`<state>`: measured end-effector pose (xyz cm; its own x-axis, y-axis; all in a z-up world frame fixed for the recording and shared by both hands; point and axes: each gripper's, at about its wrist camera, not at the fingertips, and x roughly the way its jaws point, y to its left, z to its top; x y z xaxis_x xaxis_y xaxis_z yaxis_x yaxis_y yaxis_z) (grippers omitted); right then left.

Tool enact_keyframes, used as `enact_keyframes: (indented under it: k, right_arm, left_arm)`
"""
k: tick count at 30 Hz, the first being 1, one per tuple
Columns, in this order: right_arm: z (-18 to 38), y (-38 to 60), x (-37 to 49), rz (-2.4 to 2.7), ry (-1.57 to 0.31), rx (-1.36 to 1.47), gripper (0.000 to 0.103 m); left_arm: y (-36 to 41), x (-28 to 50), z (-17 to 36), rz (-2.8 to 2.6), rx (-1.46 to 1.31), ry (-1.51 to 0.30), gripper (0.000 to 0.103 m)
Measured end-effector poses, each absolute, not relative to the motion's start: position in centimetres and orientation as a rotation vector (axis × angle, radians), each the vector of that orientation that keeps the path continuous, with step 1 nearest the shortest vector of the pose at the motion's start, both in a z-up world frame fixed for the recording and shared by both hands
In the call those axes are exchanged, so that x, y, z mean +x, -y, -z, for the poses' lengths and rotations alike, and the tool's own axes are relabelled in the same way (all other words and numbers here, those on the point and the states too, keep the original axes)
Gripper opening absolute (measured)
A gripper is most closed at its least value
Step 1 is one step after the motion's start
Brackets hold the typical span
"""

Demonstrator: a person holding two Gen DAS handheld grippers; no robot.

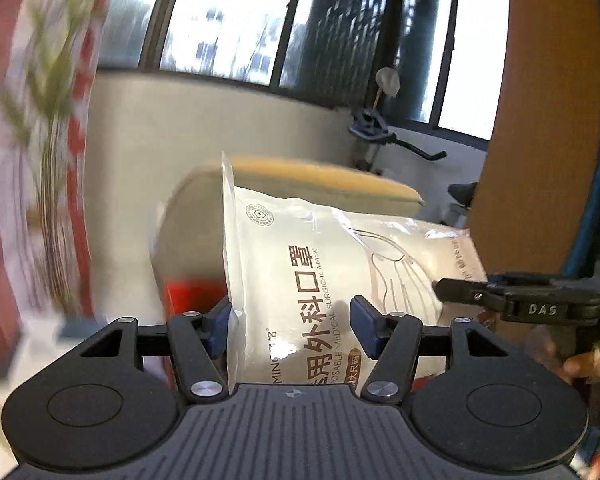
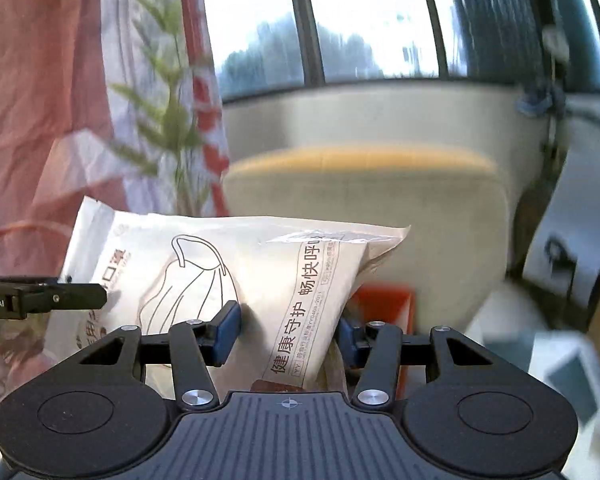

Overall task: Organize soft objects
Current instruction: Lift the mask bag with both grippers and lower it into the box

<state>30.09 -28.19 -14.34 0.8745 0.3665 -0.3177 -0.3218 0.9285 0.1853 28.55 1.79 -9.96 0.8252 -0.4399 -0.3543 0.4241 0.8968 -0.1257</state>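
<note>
Both grippers are clamping one soft, white plastic pack of surgical masks (image 1: 300, 280): the left gripper (image 1: 290, 326) is pinching one end, the right gripper (image 2: 288, 330) the other, probably sharing its floppy weight aloft before a cream armchair (image 2: 380, 216).

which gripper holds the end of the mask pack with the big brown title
The left gripper: the mask pack's brown title sits between its pads. The right gripper holds the slogan-strip end.
</note>
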Motion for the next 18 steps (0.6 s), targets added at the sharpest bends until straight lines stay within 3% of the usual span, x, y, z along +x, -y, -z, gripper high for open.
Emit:
enact_keyframes:
  k: [6,12,18]
  right_arm:
    - [16.3,29.3,35.8,-0.328,-0.336,0.167,0.047]
    - [20.7,27.9,40.2,-0.311,-0.482,0.116,0.046]
    - [23.6,25.6,43.3,-0.269,-0.638,0.036,0.046]
  left_arm:
    - [0.2,33.7,11.8,0.428,0.047,-0.441,0.063]
    - [1.1,37.6,16.1,0.445,0.102,-0.633,0.061]
    - [1.5,39.8,18.0,0.418,0.125,-0.712,0.061]
